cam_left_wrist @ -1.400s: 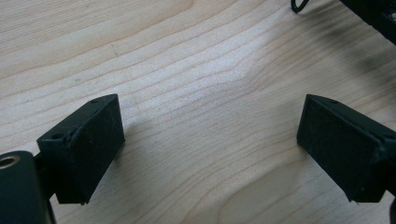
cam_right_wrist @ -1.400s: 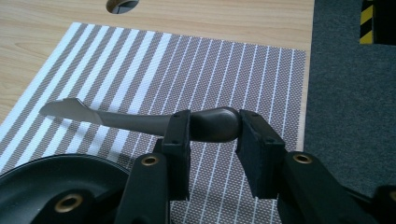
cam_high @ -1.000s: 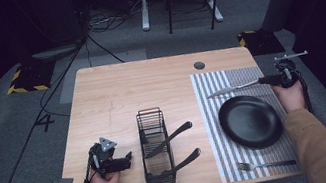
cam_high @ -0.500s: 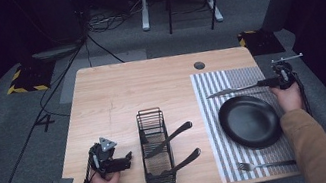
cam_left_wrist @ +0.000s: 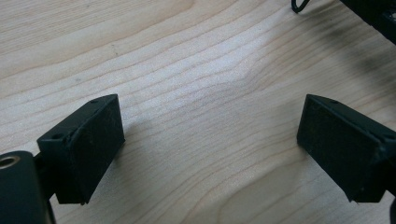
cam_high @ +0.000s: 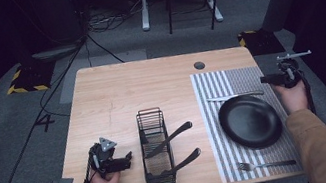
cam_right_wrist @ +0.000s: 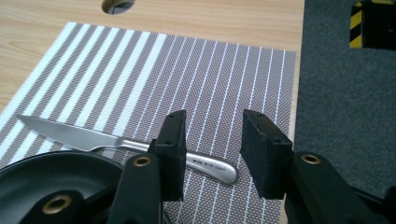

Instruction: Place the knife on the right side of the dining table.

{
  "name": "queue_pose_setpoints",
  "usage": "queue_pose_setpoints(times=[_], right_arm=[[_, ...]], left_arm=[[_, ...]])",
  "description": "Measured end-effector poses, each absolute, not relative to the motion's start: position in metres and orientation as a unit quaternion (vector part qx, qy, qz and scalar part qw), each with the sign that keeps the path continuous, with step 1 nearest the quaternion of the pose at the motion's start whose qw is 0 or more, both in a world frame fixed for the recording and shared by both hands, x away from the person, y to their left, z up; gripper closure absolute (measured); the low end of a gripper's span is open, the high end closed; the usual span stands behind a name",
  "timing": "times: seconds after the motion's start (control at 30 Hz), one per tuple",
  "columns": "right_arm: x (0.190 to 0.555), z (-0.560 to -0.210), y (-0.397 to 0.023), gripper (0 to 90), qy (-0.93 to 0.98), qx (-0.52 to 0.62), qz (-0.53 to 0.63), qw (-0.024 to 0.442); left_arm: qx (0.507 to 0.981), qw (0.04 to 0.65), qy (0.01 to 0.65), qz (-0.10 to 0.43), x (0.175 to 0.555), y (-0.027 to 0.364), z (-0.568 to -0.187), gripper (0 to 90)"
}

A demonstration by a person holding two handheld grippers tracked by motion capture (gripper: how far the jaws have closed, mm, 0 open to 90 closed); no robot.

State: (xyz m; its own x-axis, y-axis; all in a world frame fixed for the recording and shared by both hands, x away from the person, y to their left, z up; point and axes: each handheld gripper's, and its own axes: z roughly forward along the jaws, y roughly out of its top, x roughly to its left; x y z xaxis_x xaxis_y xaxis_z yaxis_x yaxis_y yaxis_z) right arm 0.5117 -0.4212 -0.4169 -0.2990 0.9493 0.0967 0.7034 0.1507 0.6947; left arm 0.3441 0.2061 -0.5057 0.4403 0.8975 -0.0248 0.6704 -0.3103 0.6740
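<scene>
The knife (cam_right_wrist: 123,145) was seen lying flat on the striped placemat (cam_high: 230,82), just beyond the far rim of the black plate (cam_high: 250,122), its blade pointing toward the middle of the surface (cam_high: 140,88) and its handle toward the right edge. The right tool (cam_right_wrist: 212,149) was held just above the handle end, its jaws parted a moderate way and nothing gripped between them. The left tool (cam_left_wrist: 210,140) was rested low over bare wood near the front left corner, jaws spread wide and empty, beside the wire cutlery rack (cam_high: 155,148).

It was judged that trouble could arise if the right tool were drawn away at a low angle: the handle could be clipped by a jaw and the knife skewed on the mat or nudged against the plate rim. The mat's right edge lay close to the edge of the surface, so a snagged mat could be dragged, and the fork (cam_high: 265,165) at its near edge shifted with it.
</scene>
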Motion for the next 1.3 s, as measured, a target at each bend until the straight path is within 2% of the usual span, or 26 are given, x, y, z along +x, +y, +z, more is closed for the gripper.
queue_pose_setpoints(times=[0.37, 0.6, 1.07, 1.3], right_arm=[[0.487, -0.391, -0.42, 56.7, 0.743, 0.533, 0.352, 0.2], [0.456, -0.371, -0.415, 51.4, 0.752, 0.5, 0.38, 0.201], [0.39, -0.355, -0.424, 43.8, 0.765, 0.447, 0.422, 0.19], [0.361, -0.36, -0.431, 40.5, 0.772, 0.438, 0.425, 0.176]], left_arm=[[0.789, 0.313, 0.497, 0.181, 0.344, 0.206, -0.506, 7.6], [0.789, 0.313, 0.497, 0.181, 0.344, 0.206, -0.506, 7.6], [0.789, 0.313, 0.497, 0.181, 0.344, 0.206, -0.506, 7.6], [0.789, 0.313, 0.497, 0.181, 0.344, 0.206, -0.506, 7.6]])
